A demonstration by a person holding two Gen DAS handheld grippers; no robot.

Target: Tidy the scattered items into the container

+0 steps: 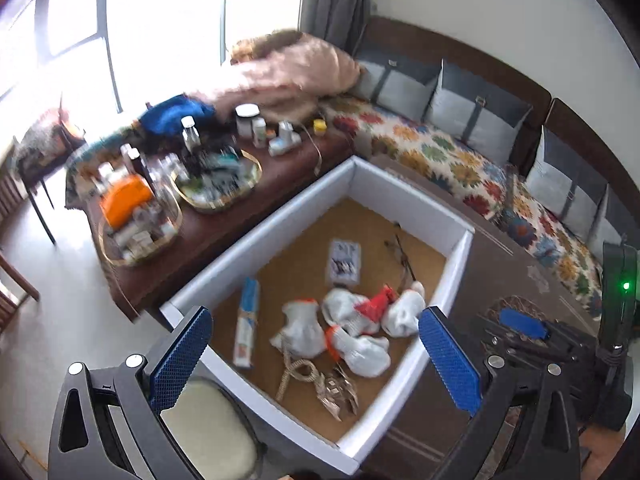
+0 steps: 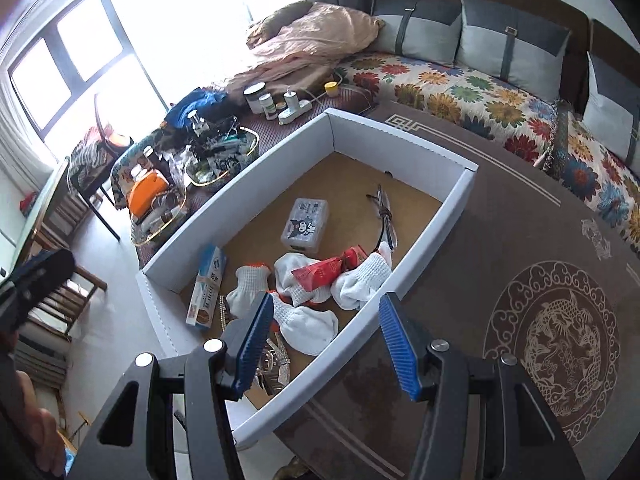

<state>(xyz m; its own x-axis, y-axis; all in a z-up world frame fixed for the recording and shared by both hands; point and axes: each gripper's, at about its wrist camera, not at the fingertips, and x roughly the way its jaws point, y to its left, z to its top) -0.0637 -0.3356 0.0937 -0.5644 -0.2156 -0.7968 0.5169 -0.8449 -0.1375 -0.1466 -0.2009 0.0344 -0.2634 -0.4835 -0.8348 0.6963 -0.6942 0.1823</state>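
Observation:
A white cardboard box (image 1: 280,208) (image 2: 256,172) with a brown floor stands on the dark brown table. Inside lie several white knit gloves (image 1: 360,320) (image 2: 308,324) with orange cuffs, a red packet (image 1: 376,304) (image 2: 324,270), a clear plastic case (image 1: 344,260) (image 2: 306,222), a long blue-and-white carton (image 1: 246,320) (image 2: 208,284), glasses (image 1: 402,256) (image 2: 384,216) and shiny chain-like pieces (image 1: 332,392) (image 2: 276,360). My left gripper (image 1: 316,344) hangs open above the box's near end, nothing between its blue pads. My right gripper (image 2: 326,316) is open too, above the box's near right wall, empty.
A side table holds gold-rimmed trays (image 1: 218,184) (image 2: 160,216) crowded with bottles and jars. A sofa with a flowered cover (image 1: 460,168) (image 2: 460,92) and grey cushions runs behind. The patterned table top (image 2: 540,320) spreads to the right. The other gripper (image 1: 532,332) shows at the right.

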